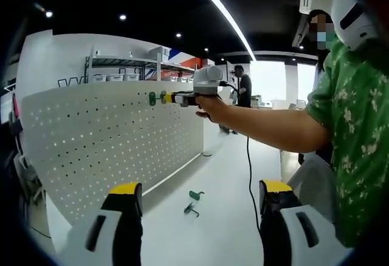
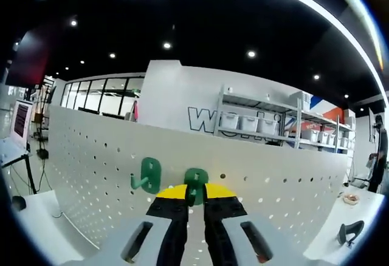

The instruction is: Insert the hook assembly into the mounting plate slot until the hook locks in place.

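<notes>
Hook assembly (image 2: 196, 184), green, sits pinched between the yellow-tipped jaws of the right gripper (image 2: 194, 197), which are drawn nearly together around its lower part, and it is pressed against the white perforated mounting plate (image 2: 91, 156) near the upper edge. Just to its left on the plate hangs a second green hook (image 2: 148, 175), already seated in the holes. In the left gripper view the same scene appears from farther back: the right gripper (image 1: 171, 98), held by a person's hand (image 1: 209, 105) on an outstretched bare arm, meets the mounting plate (image 1: 109, 144) beside the hung hook (image 1: 152, 98). The left gripper (image 1: 200, 194) stands well apart from the plate, its jaws spread wide and holding nothing. Between those jaws, two more green hooks (image 1: 194, 202) lie loose on the white table (image 1: 225, 175). Behind the plate stand shelves (image 2: 273, 123) with white bins.
</notes>
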